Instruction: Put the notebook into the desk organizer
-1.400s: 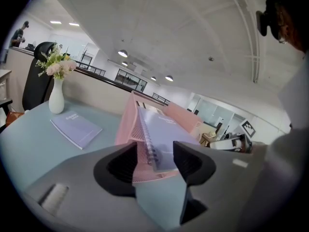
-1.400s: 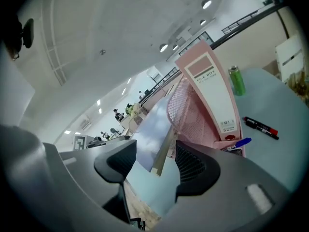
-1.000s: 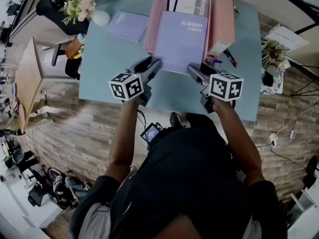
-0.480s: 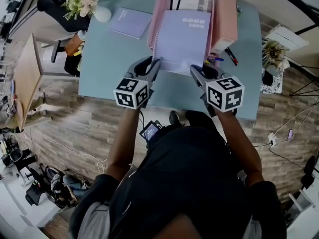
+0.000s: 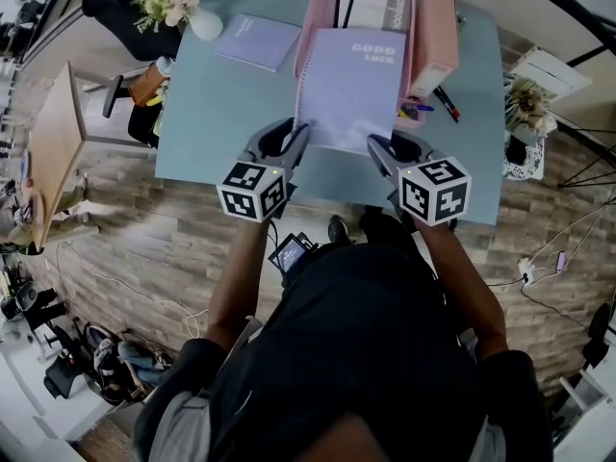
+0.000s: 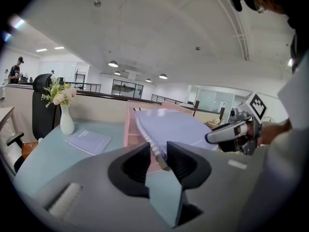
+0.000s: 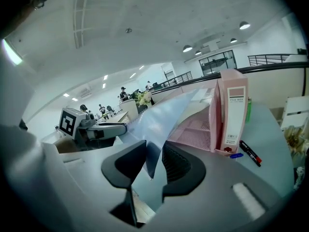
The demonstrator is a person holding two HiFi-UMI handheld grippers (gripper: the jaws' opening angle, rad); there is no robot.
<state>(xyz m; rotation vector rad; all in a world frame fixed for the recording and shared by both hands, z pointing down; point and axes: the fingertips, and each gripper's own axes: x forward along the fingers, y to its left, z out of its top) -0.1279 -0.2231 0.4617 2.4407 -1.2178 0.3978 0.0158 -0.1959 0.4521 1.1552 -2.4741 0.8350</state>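
Observation:
The lavender spiral notebook (image 5: 351,85) with "GOOD LUCK" on its cover is tilted, its near edge raised off the blue table (image 5: 212,114) and its far edge at the pink desk organizer (image 5: 430,27). My left gripper (image 5: 296,135) has just closed and is shut on the near left corner by the spiral binding (image 6: 153,146). My right gripper (image 5: 377,147) has just closed too and is shut on the near right corner (image 7: 153,153). In the left gripper view the notebook (image 6: 178,129) slopes up from between the jaws, with the right gripper (image 6: 231,132) beyond it.
A second lavender notebook (image 5: 255,41) lies flat at the table's far left. Next to it stands a white vase of flowers (image 5: 178,3). Pens (image 5: 433,104) lie right of the organizer. The organizer holds upright files (image 5: 361,6). A chair stands off the table's left end.
Both grippers have shut on the notebook's near corners. That edge has risen from the table, and both hands rolled and came up a little with it.

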